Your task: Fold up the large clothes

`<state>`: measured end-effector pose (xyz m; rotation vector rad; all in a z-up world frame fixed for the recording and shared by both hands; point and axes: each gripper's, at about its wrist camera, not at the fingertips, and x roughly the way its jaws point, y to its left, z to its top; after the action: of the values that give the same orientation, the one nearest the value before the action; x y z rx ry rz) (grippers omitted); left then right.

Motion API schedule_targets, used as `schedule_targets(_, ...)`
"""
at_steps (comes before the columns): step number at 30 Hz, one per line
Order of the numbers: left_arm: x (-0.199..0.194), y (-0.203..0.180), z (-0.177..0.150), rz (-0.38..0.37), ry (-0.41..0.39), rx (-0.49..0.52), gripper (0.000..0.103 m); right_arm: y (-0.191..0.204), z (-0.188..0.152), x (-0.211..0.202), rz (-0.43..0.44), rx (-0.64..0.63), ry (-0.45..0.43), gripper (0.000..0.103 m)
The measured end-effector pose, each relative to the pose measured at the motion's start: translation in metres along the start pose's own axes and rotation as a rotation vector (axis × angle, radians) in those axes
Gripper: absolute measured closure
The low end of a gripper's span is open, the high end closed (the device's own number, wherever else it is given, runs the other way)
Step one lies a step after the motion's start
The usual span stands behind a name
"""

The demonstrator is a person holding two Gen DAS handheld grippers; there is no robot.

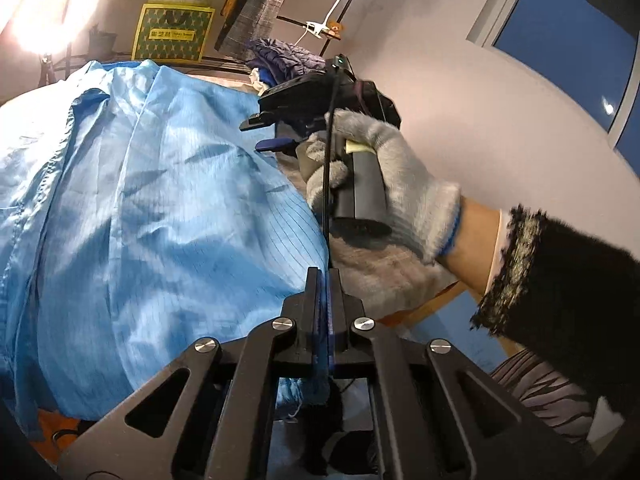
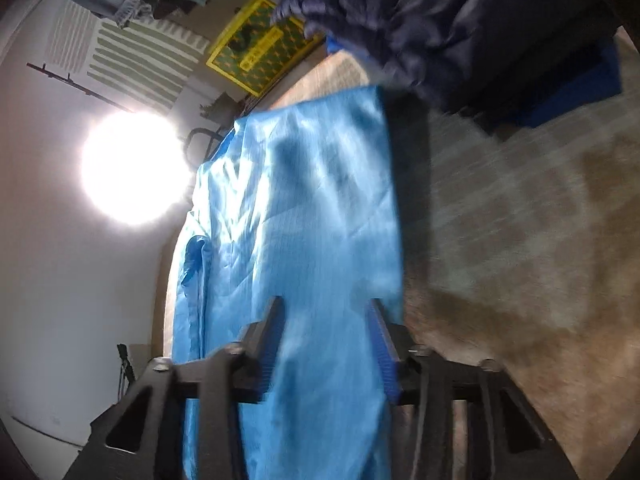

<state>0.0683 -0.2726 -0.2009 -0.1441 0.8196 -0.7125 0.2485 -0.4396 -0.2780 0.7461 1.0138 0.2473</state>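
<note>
The left claw point(image 1: 325, 280) is pressed together on an edge of the light blue garment point(image 1: 152, 200), a thin strip of cloth pinched between its pads. The right claw point(image 2: 324, 312) stands spread, with blue cloth running through the gap between its fingers; whether that cloth is caught at all is not clear. A gloved hand point(image 1: 384, 184) carries the right claw just beside the garment's far edge. The garment lies spread over the desk point(image 2: 520, 220), which is covered in a tan cloth, with a dark blue quilted jacket point(image 2: 460, 12) heaped near its top end. The risk, as judged here: the left pinch holds little fabric and the slick cloth could slip free under a pull, and with the right side loose the fold could land skewed or drag toward the jacket.
</note>
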Motion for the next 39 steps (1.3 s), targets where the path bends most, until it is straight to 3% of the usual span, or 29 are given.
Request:
schedule_targets(1, 0.001, 0.002, -0.002, 0.000, 0.005, -0.002, 0.103, 0.002, 0.000, 0.004, -0.019, -0.008, 0.005, 0.080)
schedule_targets(3, 0.002, 0.008, -0.007, 0.010, 0.016, 0.004, 0.103, 0.007, -0.001, 0.011, -0.065, -0.047, 0.031, 0.093)
schedule_targets(5, 0.002, 0.010, -0.012, 0.029, 0.012, 0.016, 0.103, 0.012, -0.003, 0.009, -0.070, -0.097, 0.032, 0.092)
schedule_targets(6, 0.004, 0.010, -0.014, 0.039, 0.011, 0.036, 0.103, 0.016, -0.003, 0.005, -0.073, -0.128, 0.035, 0.090)
schedule_targets(7, 0.007, 0.008, -0.015, 0.044, 0.019, 0.061, 0.103, 0.018, -0.002, 0.002, -0.075, -0.142, 0.038, 0.068)
schedule_targets(9, 0.017, 0.000, -0.022, 0.059, 0.043, 0.121, 0.101, 0.017, -0.001, -0.013, -0.080, -0.174, 0.022, 0.046)
schedule_targets(11, 0.029, -0.009, -0.030, 0.075, 0.073, 0.172, 0.093, 0.011, 0.004, -0.031, -0.082, -0.188, -0.002, 0.047)
schedule_targets(13, 0.039, -0.018, -0.036, 0.095, 0.085, 0.216, 0.077, -0.001, 0.009, -0.049, -0.075, -0.172, -0.032, 0.047)
schedule_targets(17, 0.058, -0.039, -0.049, 0.143, 0.095, 0.325, 0.068, -0.050, 0.017, -0.096, -0.038, -0.067, -0.106, 0.046)
schedule_targets(19, 0.066, -0.045, -0.054, 0.175, 0.093, 0.374, 0.059, -0.069, 0.017, -0.107, -0.026, -0.031, -0.117, 0.046)
schedule_targets(21, 0.072, -0.047, -0.060, 0.206, 0.087, 0.411, 0.057, -0.087, 0.016, -0.116, -0.013, 0.006, -0.123, 0.046)
schedule_targets(24, 0.073, -0.047, -0.065, 0.218, 0.053, 0.456, 0.058, -0.099, 0.014, -0.118, 0.018, 0.023, -0.119, 0.046)
schedule_targets(26, 0.073, -0.046, -0.066, 0.229, 0.048, 0.485, 0.070, -0.097, 0.012, -0.116, 0.037, 0.011, -0.113, 0.046)
schedule_targets(30, 0.070, -0.031, -0.054, 0.197, 0.072, 0.441, 0.093, -0.082, 0.010, -0.106, 0.066, -0.032, -0.089, 0.046)
schedule_targets(34, 0.063, -0.024, -0.043, 0.139, 0.093, 0.339, 0.097, -0.065, 0.005, -0.085, 0.074, -0.047, -0.064, 0.046)
schedule_targets(39, 0.035, -0.015, -0.022, 0.040, 0.035, 0.154, 0.097, -0.042, -0.007, -0.044, 0.064, -0.057, -0.003, 0.042)
